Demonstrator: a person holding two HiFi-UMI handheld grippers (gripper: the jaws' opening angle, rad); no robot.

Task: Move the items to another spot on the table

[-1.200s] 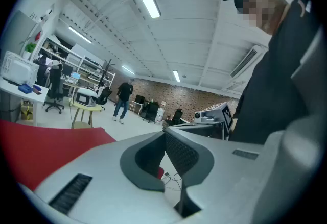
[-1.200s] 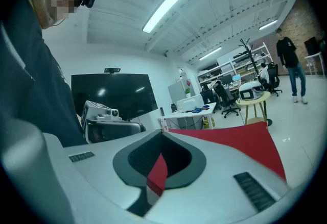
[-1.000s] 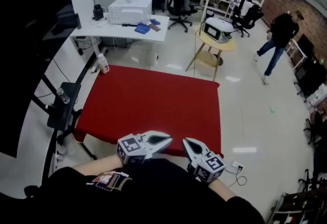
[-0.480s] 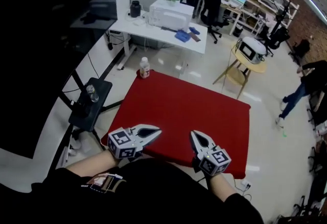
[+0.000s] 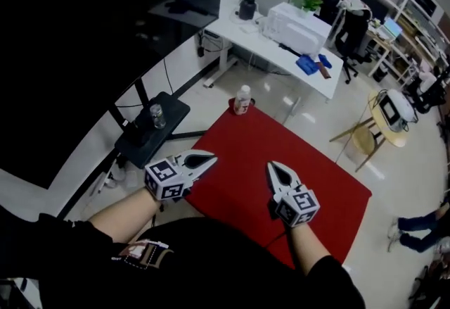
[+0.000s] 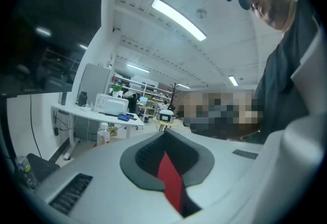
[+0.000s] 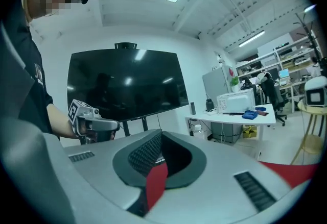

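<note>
Red table (image 5: 302,160) fills the middle of the head view, its cloth bare. Left gripper (image 5: 211,157) hovers at the near edge, jaws pressed together with nothing between them. Right gripper (image 5: 273,167) hangs over the cloth beside it, also closed up tight and empty. A white bottle (image 5: 242,99) stands at the table's far corner, well apart from both; on the cloth or the floor, can't tell. A smaller bottle (image 5: 157,116) sits on a black stand (image 5: 140,139) off to the left.
</note>
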